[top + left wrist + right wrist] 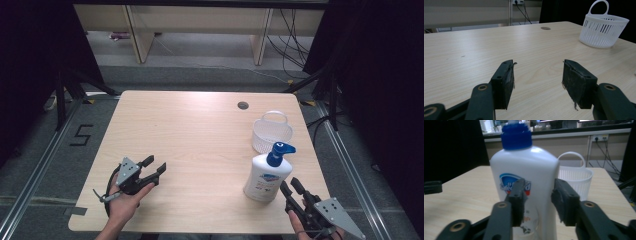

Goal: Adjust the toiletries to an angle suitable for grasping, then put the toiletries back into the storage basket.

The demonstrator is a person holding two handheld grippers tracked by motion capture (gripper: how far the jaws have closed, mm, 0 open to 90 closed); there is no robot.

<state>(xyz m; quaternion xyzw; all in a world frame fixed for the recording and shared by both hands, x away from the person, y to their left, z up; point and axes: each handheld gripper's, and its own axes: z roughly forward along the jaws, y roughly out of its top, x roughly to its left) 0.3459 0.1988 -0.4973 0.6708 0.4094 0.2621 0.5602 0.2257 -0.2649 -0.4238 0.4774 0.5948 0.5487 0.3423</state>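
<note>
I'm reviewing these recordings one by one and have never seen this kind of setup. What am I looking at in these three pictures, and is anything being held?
There is no robot here: a person holds a hand-operated tool with two black jaws in each hand. The high view looks down on the wooden table from above the person's side. The left gripper rests near the table's left front, and the right gripper sits at the right front. The other two pictures come from small cameras riding on each tool, looking along its jaws.

On the table stand a white pump bottle with a blue top and, behind it, a white slotted basket with a handle.

Nothing is held. The left gripper's jaws stand open over bare wood. The right gripper's jaws are open just in front of the bottle, seemingly aimed at it, not clamped on it.
</note>
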